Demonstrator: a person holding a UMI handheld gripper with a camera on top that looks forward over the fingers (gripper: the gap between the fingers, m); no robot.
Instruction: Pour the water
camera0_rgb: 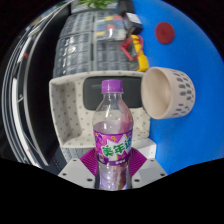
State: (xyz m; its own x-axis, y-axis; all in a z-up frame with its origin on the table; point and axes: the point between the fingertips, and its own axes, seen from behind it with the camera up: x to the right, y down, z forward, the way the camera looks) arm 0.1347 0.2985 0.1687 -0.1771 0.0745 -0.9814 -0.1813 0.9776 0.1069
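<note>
I hold my claw (112, 170) out in front of me, and its two fingers squeeze a bottle (112, 130) from both sides. The pink pads (88, 162) press on the lower part of it, right by the purple label. The bottle stands straight up in my grip. Its cap is purple and the top part is see-through.

Just to the right of the bottle, up by its neck, is a paper cup (166, 92). It looks tipped, with its open mouth turned toward the bottle. The cup's rim is very near the bottle's shoulder, but I cannot tell if they touch. The cup has small dark marks around its side.

Behind the bottle is a pale box (66, 104) with little dots on it. Its far edge runs just behind the bottle's neck. To the left of it lies a dark keyboard (88, 48) on the table.

The blue table (185, 45) has bare room to the right, past the cup. Farther back sit a red roll of tape (165, 33) and some yellow and red tools (133, 47), well away from the bottle.
</note>
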